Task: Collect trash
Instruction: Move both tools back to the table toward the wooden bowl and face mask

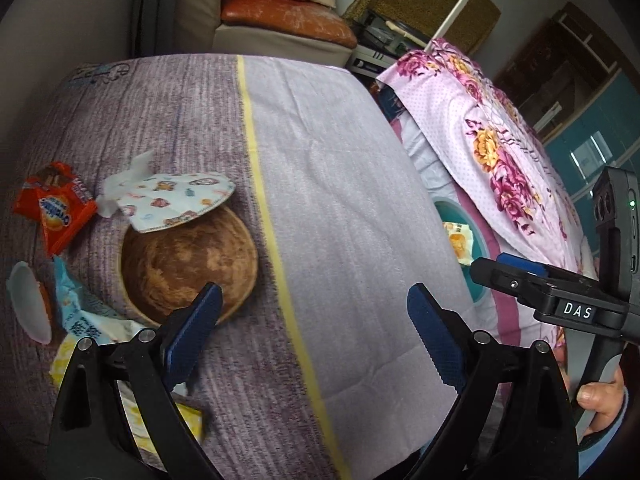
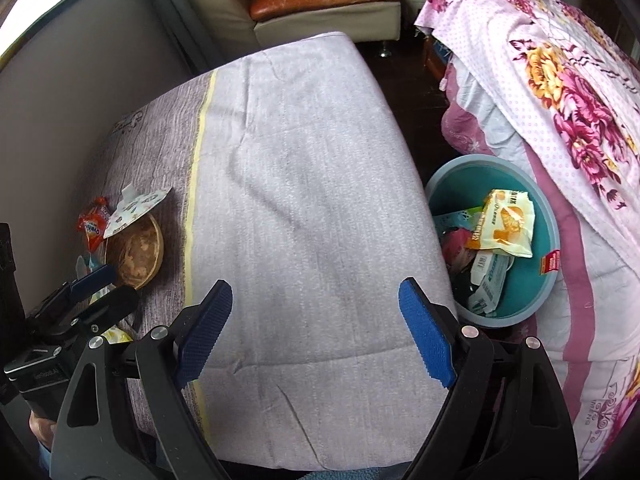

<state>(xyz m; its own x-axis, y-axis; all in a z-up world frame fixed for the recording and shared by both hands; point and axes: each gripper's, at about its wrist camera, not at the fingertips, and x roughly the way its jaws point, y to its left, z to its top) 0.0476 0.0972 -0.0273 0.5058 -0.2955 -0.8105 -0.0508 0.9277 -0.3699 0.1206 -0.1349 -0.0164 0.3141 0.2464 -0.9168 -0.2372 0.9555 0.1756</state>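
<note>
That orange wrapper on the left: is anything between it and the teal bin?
Nothing visible blocks it. Between the orange wrapper and the bin lies only bare blanket; the wooden bowl sits beside the wrapper, low. Both grippers are open.

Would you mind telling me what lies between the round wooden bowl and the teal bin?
Only bare bedcover with its yellow stripe separates the round wooden bowl from the teal bin, per the right wrist view.

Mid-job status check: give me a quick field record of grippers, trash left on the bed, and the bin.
left gripper: open, empty, over the bedspread
right gripper: open, empty
trash left: red wrapper, patterned lid resting on the wooden bowl, light-blue wrapper, yellow wrapper, white cup
bin: teal, on the floor right of the bed, already holding several wrappers
</note>
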